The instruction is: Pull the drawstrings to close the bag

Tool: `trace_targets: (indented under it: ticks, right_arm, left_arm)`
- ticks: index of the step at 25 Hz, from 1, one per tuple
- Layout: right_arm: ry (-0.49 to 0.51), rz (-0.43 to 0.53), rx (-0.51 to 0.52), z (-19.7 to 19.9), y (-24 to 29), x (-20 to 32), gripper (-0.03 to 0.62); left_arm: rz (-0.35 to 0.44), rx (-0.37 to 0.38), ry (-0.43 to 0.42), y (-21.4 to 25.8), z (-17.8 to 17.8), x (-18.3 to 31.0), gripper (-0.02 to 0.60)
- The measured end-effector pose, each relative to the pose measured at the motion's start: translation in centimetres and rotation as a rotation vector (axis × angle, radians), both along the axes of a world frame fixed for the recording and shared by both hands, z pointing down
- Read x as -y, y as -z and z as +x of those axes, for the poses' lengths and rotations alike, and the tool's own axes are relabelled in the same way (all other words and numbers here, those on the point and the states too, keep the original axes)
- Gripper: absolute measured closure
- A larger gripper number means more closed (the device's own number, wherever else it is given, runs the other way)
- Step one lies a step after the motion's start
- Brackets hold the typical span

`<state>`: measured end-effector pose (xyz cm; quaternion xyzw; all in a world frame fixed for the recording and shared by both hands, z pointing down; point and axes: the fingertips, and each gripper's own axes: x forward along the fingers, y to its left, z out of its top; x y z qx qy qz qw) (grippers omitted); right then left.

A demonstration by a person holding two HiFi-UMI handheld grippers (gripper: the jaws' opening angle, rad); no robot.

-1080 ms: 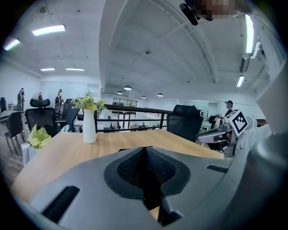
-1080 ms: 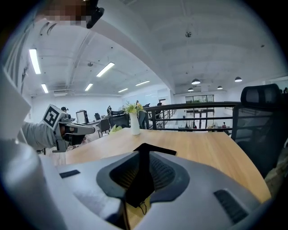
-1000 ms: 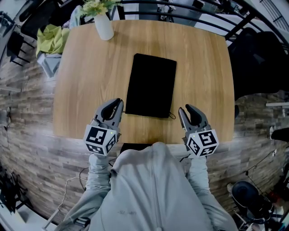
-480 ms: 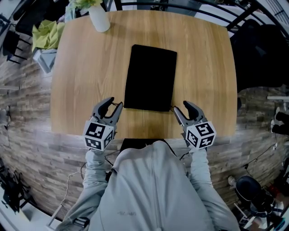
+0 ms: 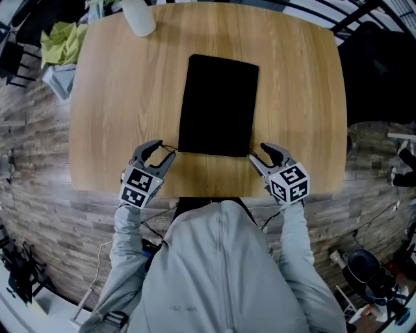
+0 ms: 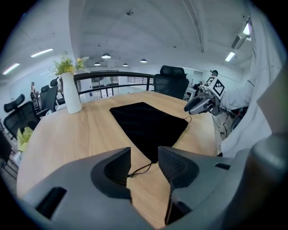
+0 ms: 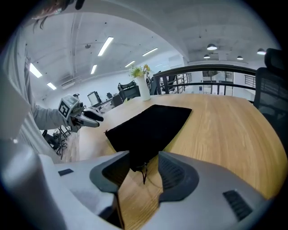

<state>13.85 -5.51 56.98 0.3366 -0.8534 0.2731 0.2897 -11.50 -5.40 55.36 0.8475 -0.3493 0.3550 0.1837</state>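
Now black bag (image 5: 218,104) lies flat on table (image 5: 110,97), contents unseen. Left drawstring (image 6: 140,169) sits between left gripper (image 5: 166,149) jaws, right drawstring (image 7: 143,174) between right gripper (image 5: 257,152) jaws. Both grippers spread, jaws just opened, pinching nothing.

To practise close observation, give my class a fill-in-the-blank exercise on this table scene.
1. The bag on the table is ___ in colour.
2. In the head view, the white vase stands at the table's far ___ corner.
3. A ___ lies between the left gripper's open jaws.
(Those jaws have just been opening.)
Missing words: black; left; drawstring.
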Motion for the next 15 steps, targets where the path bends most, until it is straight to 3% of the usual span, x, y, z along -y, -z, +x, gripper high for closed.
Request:
trace_targets:
  ticks: [4, 8, 15]
  right_arm:
    - [0.066, -0.017, -0.025, 0.0, -1.4, -0.6, 0.410]
    - [0.111, -0.039, -0.033, 0.0, -2.5, -1.1, 0.410]
    - [0.192, -0.060, -0.055, -0.4, -4.1, -1.2, 0.414]
  left_arm:
    - [-0.028, 0.069, -0.109, -1.9, -0.1, -0.5, 0.377]
    - [-0.061, 0.080, -0.164, -3.1, -0.2, -0.4, 0.364]
    - [-0.102, 0.109, -0.351, -4.7, 0.6, -0.8, 0.347]
